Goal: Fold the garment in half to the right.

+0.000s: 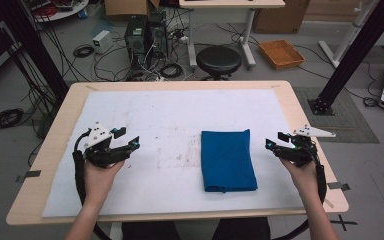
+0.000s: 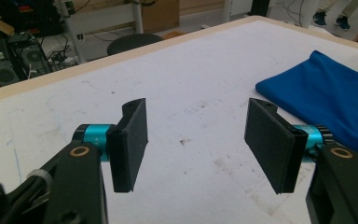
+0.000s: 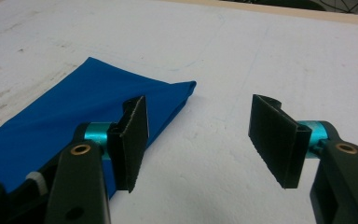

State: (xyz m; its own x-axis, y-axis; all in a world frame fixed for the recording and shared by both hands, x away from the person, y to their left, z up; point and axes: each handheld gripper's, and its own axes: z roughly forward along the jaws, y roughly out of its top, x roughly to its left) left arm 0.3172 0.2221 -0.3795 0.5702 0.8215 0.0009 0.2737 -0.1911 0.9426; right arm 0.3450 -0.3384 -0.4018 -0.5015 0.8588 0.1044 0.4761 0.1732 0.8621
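Observation:
A blue cloth [image 1: 228,159] lies folded into a tall rectangle on the white mat [image 1: 145,115], right of the table's middle. My left gripper [image 1: 130,141] hovers over the mat's left part, well apart from the cloth, jaws wide with nothing between them. In the left gripper view the gripper [image 2: 196,144] points across the mat, with the cloth [image 2: 326,98] at the right. My right gripper [image 1: 275,142] stands just right of the cloth, open and empty. In the right gripper view its jaws [image 3: 203,140] frame bare mat, and the cloth [image 3: 74,107] lies to their left.
The mat covers a light wooden table [image 1: 60,125]. Beyond the far edge are a black stool [image 1: 218,60], computer towers [image 1: 145,32], floor cables and an orange tray [image 1: 281,53]. A black frame post [image 1: 352,55] rises at the right.

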